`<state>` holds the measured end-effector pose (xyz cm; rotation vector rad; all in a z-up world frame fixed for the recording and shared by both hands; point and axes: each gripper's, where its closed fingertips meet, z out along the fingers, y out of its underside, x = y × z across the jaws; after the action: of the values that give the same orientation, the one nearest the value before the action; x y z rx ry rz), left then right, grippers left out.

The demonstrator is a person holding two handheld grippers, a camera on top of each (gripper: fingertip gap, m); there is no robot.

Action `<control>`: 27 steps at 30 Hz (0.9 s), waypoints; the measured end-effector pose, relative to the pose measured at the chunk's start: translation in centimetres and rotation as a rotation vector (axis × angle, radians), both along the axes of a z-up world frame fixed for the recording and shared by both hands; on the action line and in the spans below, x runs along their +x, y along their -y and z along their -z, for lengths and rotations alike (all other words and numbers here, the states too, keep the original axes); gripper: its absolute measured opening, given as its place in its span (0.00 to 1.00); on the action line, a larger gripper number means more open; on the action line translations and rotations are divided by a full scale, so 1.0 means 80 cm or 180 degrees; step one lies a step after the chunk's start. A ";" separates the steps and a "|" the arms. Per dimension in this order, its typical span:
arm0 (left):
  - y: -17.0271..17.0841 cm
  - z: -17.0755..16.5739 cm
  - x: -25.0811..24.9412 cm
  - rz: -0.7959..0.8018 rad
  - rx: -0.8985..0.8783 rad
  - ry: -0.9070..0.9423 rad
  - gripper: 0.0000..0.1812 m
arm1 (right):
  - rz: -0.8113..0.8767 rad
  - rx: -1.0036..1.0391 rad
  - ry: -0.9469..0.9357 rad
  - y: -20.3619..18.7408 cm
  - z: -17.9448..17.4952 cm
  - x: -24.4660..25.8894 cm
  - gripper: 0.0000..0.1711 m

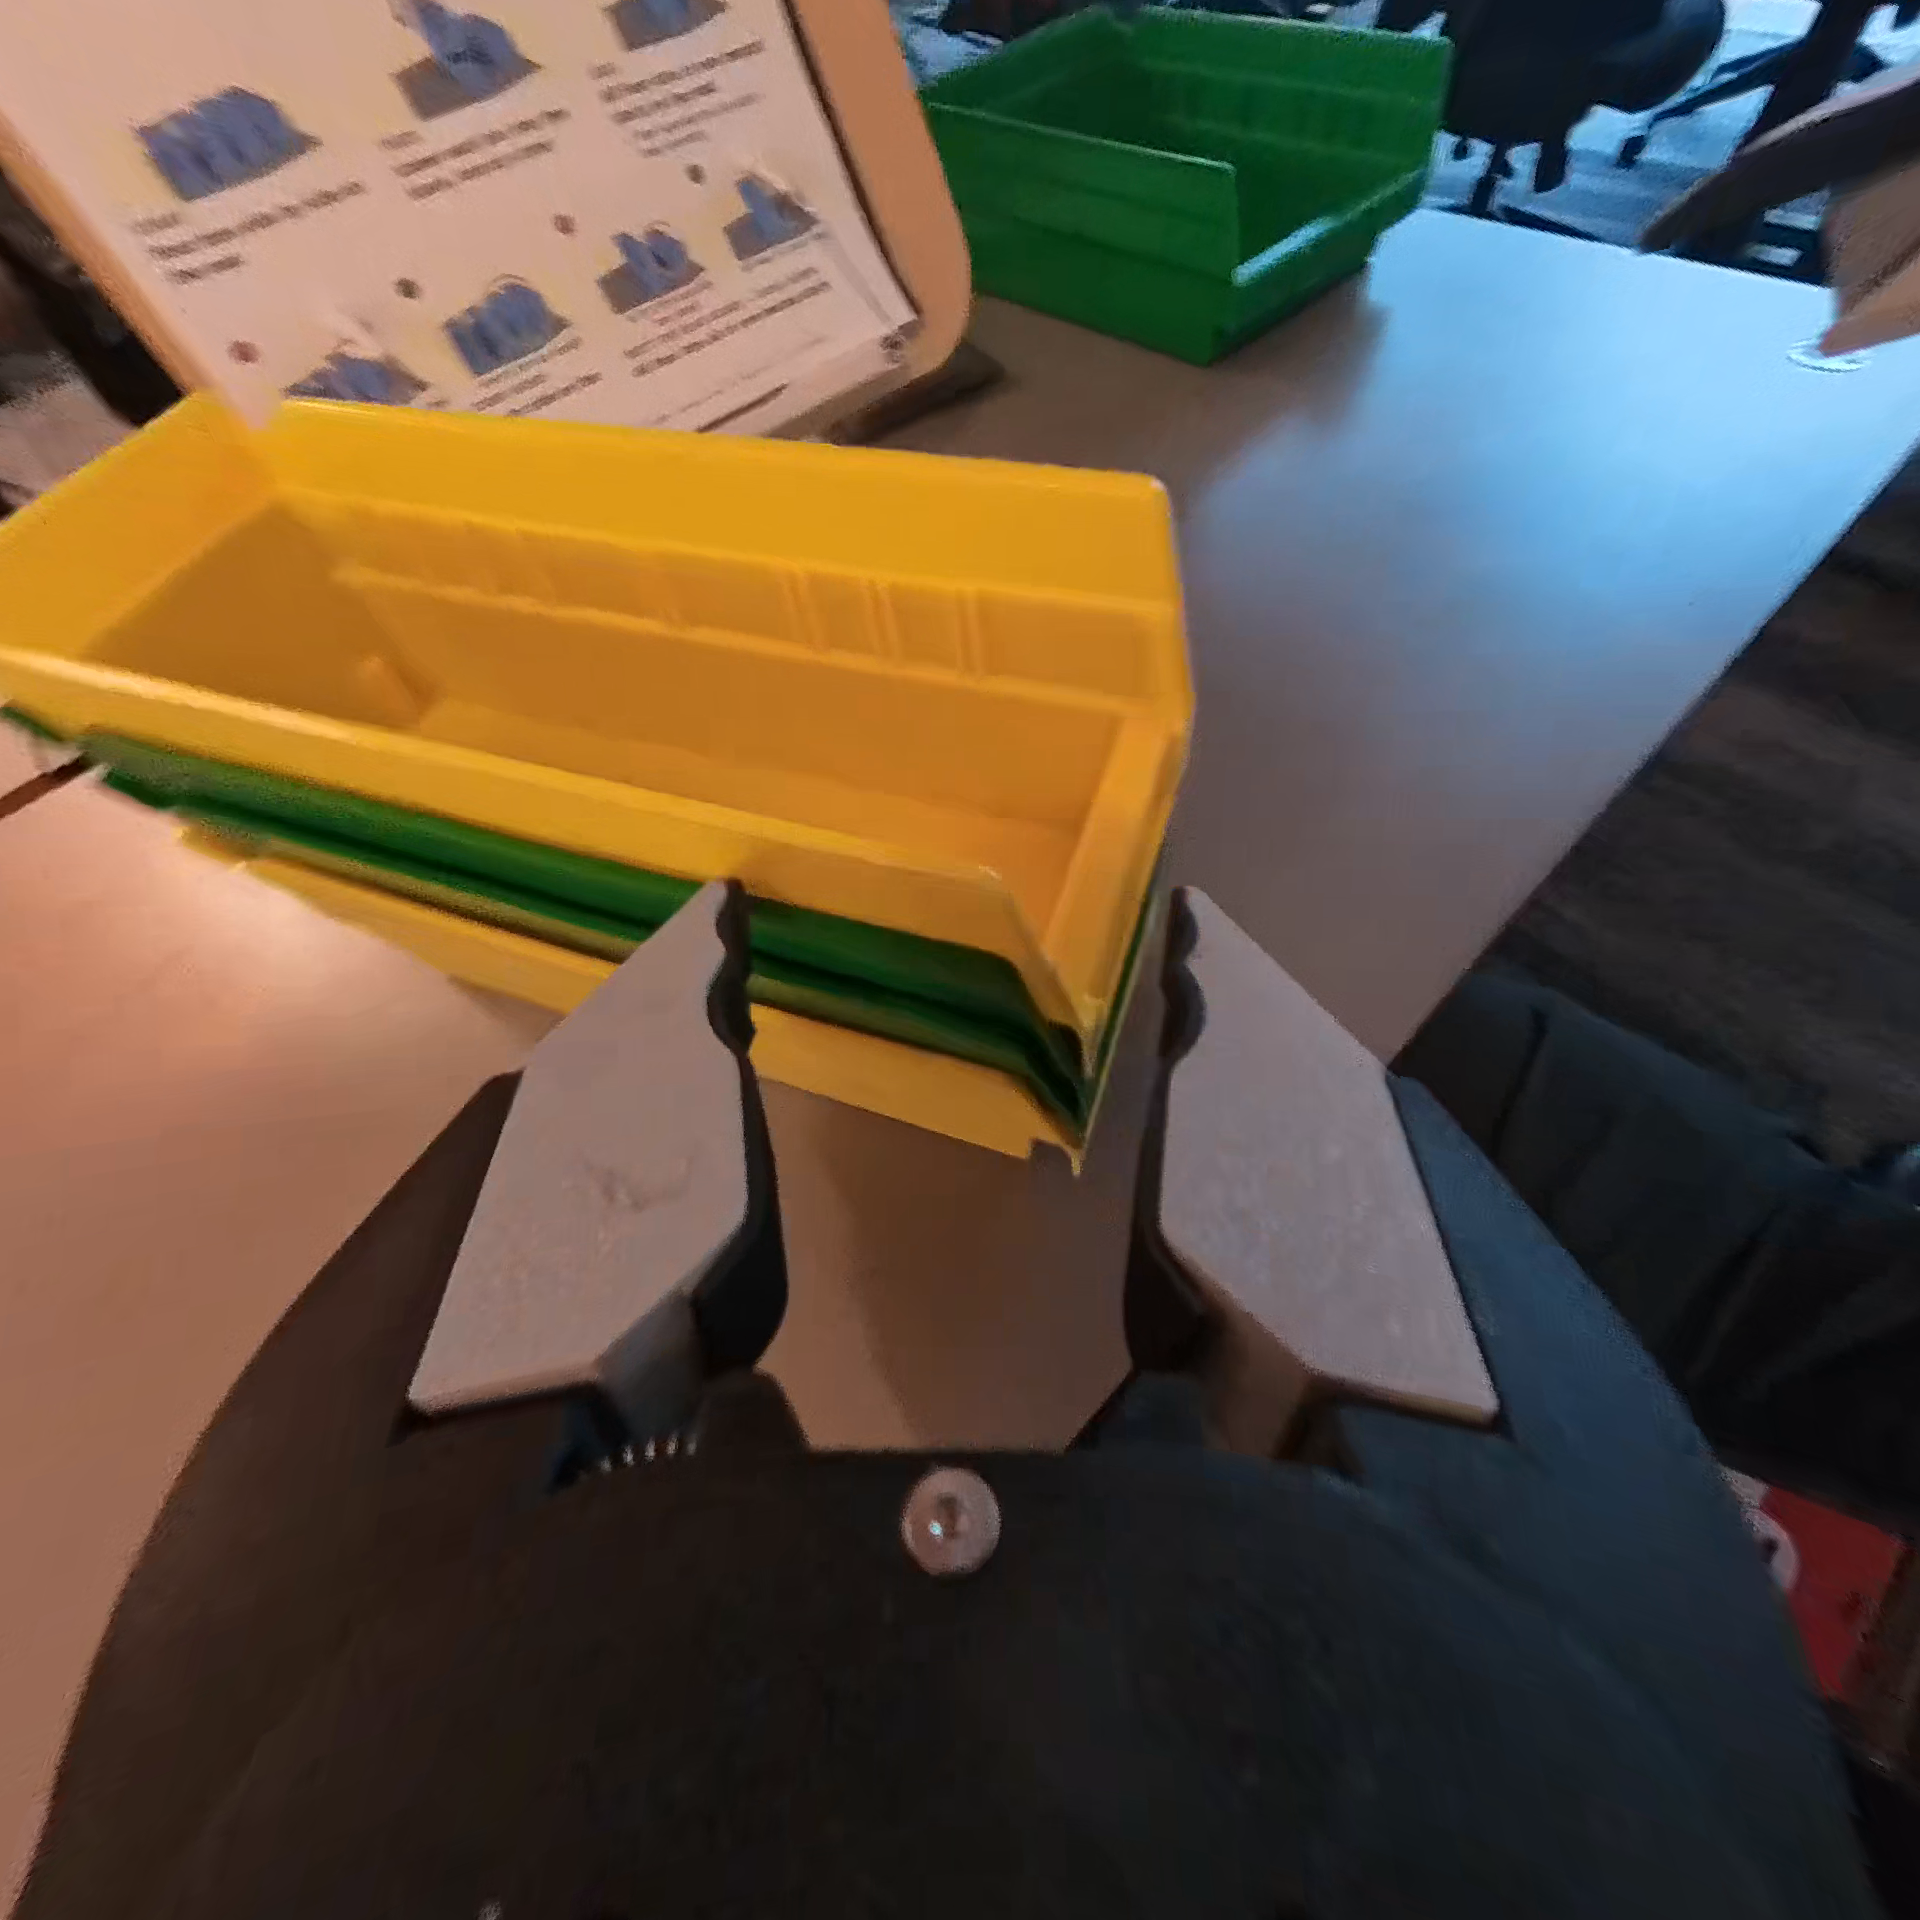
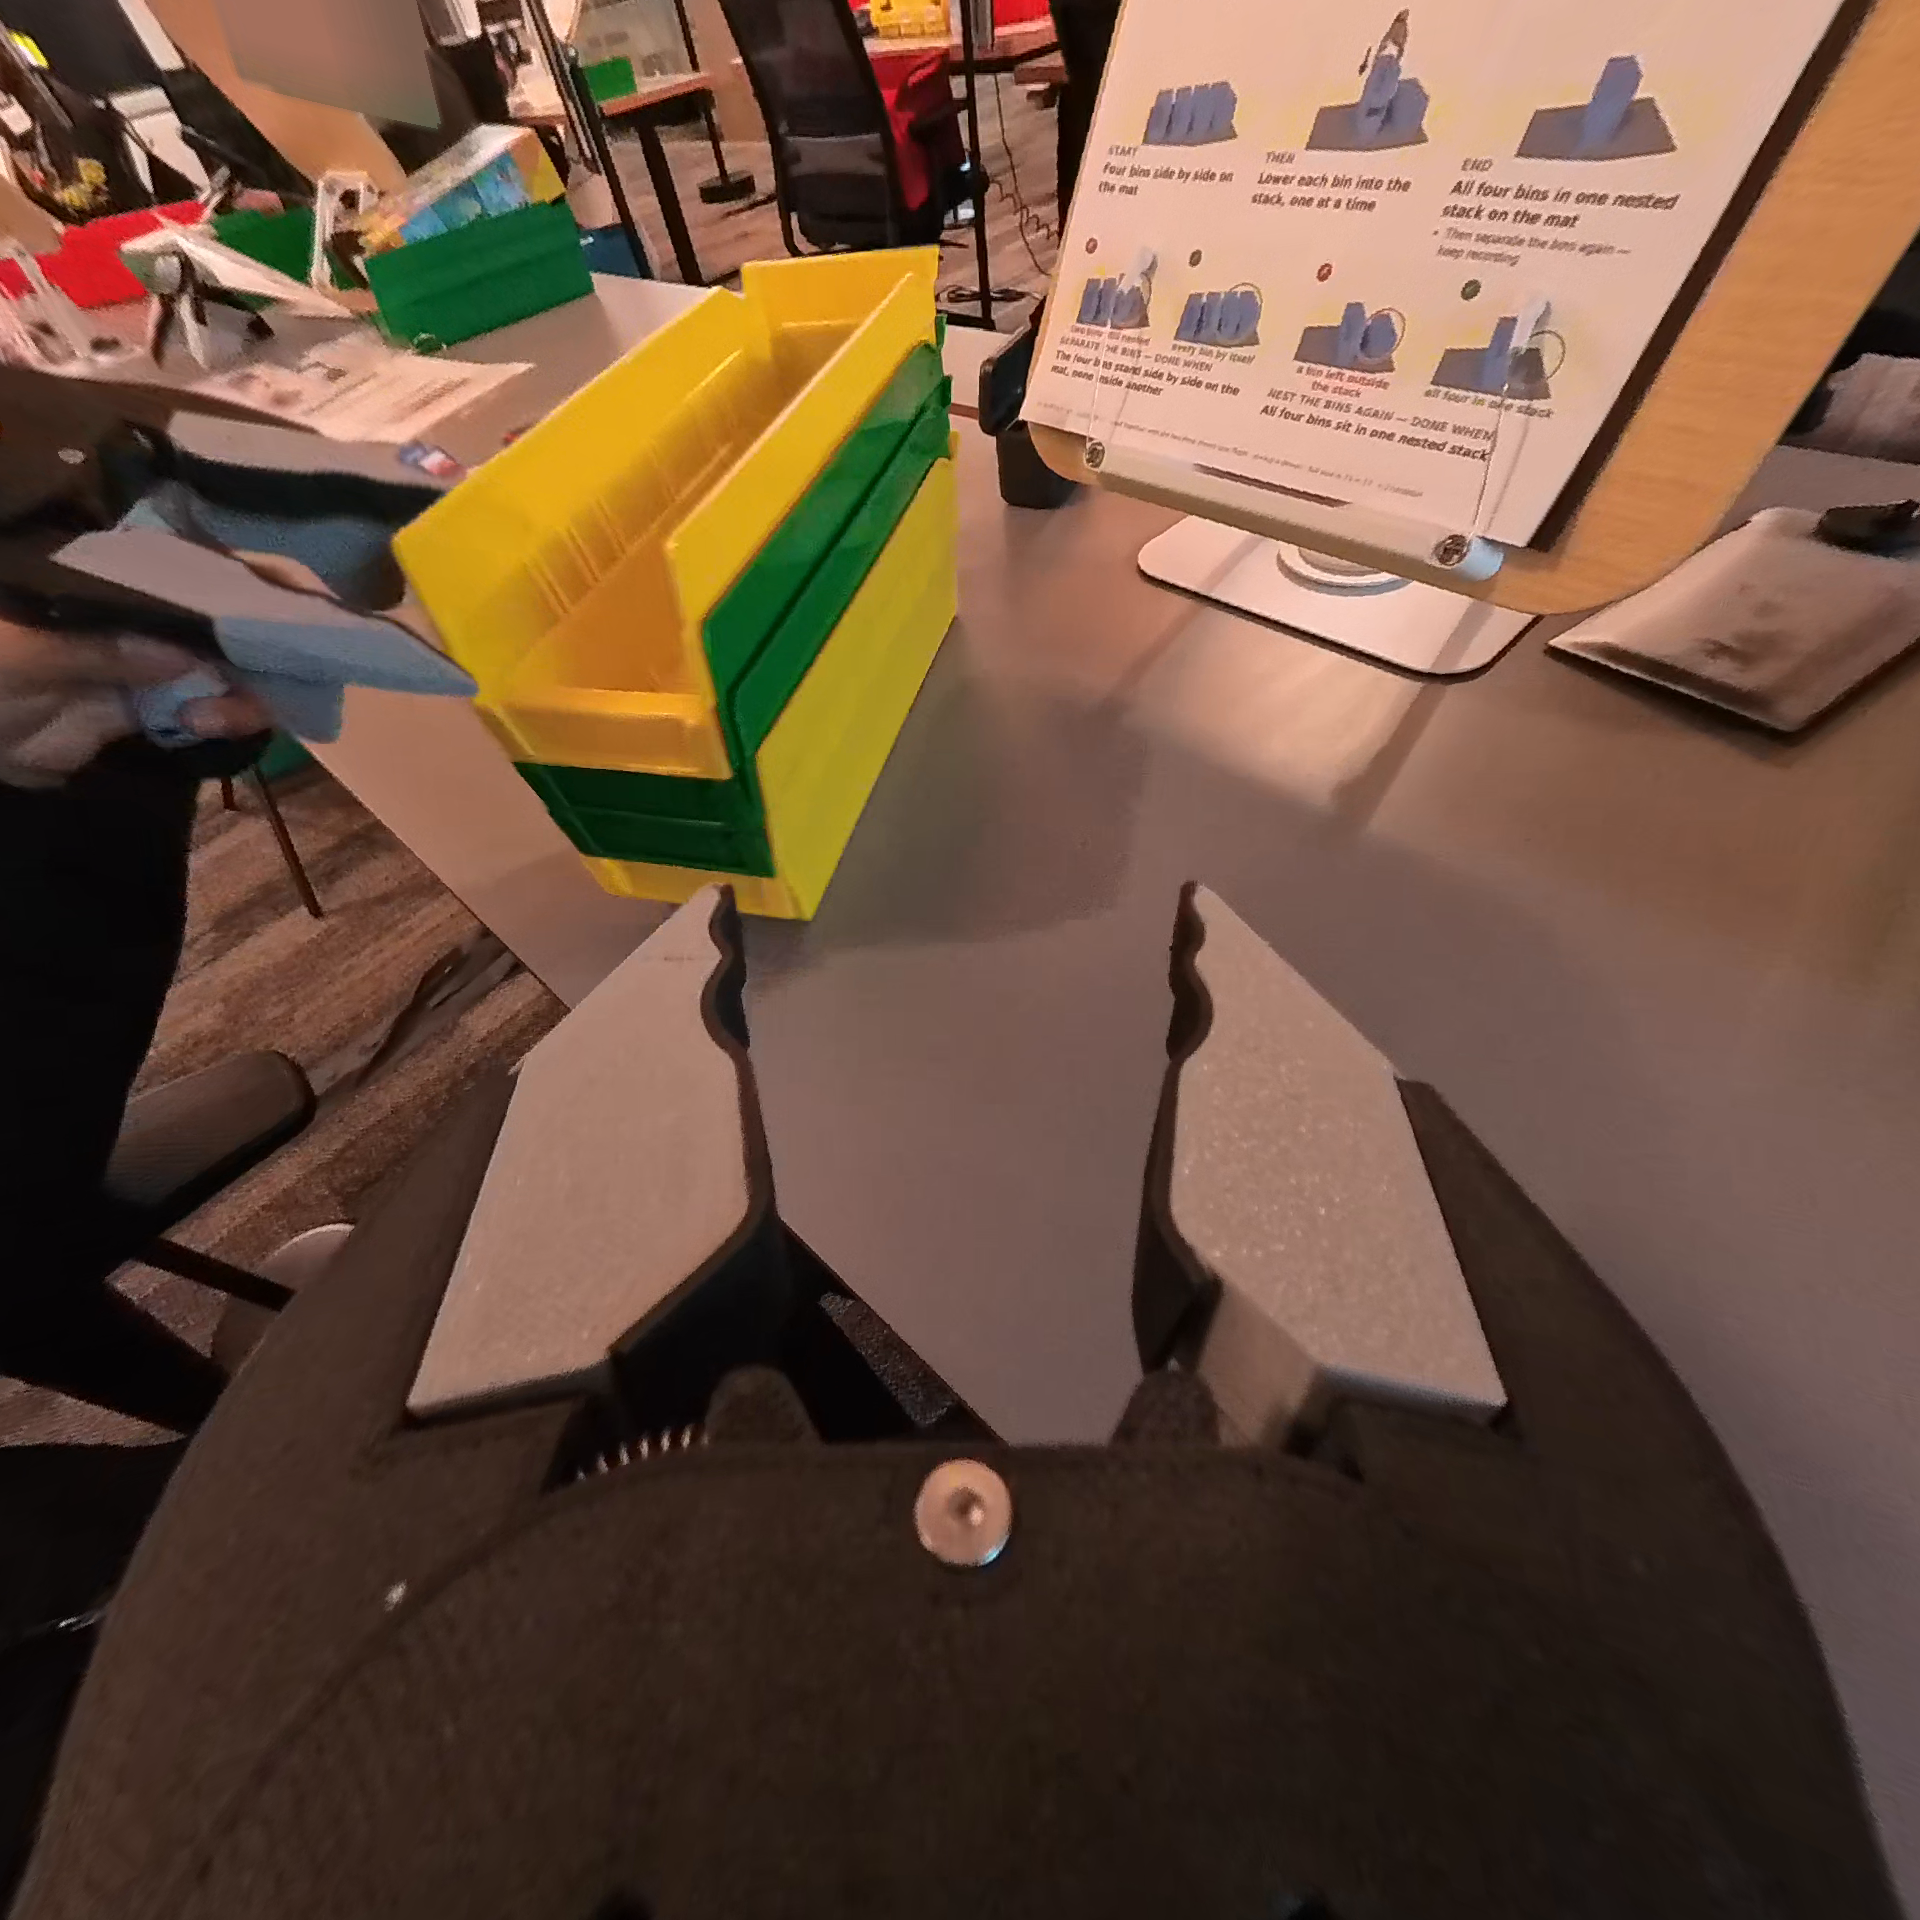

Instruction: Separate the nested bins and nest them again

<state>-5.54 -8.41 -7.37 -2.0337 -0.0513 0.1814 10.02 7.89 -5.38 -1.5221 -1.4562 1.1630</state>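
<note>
Both grippers, left [image 1: 951, 987] and right [image 2: 956, 977], have their jaws released and empty, with the four-bin stack [image 2: 727, 582] fully nested near the surface [image 2: 1351, 831] edge, so separating seems barely begun: next, pinch the top yellow bin [image 1: 623, 665] rim.

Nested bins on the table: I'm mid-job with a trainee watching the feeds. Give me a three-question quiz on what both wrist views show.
1. True or false: the top yellow bin has already been lifted clear of the stack.
2. Bottom to top, what colours are the stack's layers? A) yellow, green, green, yellow B) green, yellow, green, yellow C) all yellow
3. Which gripper is closer to the stack, and is it open or shut?

Key:
1. False; it sits nested on the green bins.
2. A.
3. The left gripper, open at the stack's end; the right gripper is open too, farther back over the table.
</note>
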 end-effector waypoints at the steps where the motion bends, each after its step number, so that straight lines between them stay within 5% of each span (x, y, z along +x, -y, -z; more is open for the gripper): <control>1: -0.006 0.000 0.010 0.0087 0.0016 -0.0015 0.44 | -0.0008 -0.0004 0.0012 0.001 0.001 -0.002 0.47; 6: -0.021 -0.001 0.042 0.0391 0.0064 0.0022 0.41 | -0.0034 -0.0049 0.0075 0.006 0.012 -0.009 0.48; 13: -0.010 -0.026 0.013 0.0130 0.0351 0.0108 0.39 | 0.0017 -0.0109 0.0095 0.001 0.020 -0.013 0.49; 19: 0.015 -0.053 -0.040 -0.0400 0.0767 0.0314 0.43 | 0.0103 -0.0253 -0.0167 0.008 -0.005 -0.017 0.54; 27: 0.038 -0.065 -0.053 -0.0456 0.0899 0.0348 0.44 | -0.0050 -0.0519 -0.0692 0.037 -0.043 -0.032 0.67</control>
<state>-9.80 -11.47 -2.19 -1.7567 -0.2768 0.1436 7.43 4.91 -1.98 -1.4417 -1.2556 1.4385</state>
